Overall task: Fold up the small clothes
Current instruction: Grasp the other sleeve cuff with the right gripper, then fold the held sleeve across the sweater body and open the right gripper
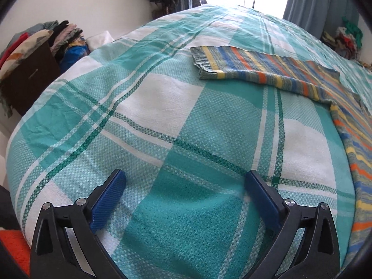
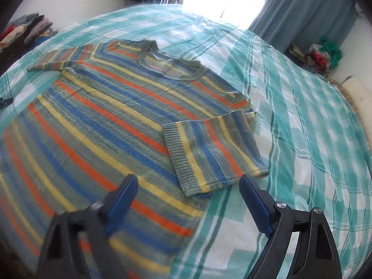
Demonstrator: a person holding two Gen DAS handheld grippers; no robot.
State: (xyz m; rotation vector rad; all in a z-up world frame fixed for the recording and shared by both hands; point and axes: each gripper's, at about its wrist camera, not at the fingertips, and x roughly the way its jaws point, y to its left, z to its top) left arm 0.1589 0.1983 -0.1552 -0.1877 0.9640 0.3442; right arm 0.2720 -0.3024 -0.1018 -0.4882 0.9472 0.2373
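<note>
A small striped knit sweater (image 2: 111,116) in blue, orange, yellow and grey-green lies flat on the bed, neck away from me. Its right sleeve (image 2: 209,153) is folded inward over the body. Its left sleeve (image 1: 244,65) stretches out flat toward the bed's left side. My right gripper (image 2: 188,186) stands open just above the sweater's lower right part, right below the folded sleeve, with nothing pinched. My left gripper (image 1: 186,181) is open wide over bare bedsheet, well short of the left sleeve, and holds nothing.
The bed is covered by a teal and white checked sheet (image 1: 151,116). A pile of folded clothes (image 1: 58,37) sits on a dark box at the left wall. Another heap of clothes (image 2: 323,55) lies at the far right by a blue-grey curtain (image 2: 302,7).
</note>
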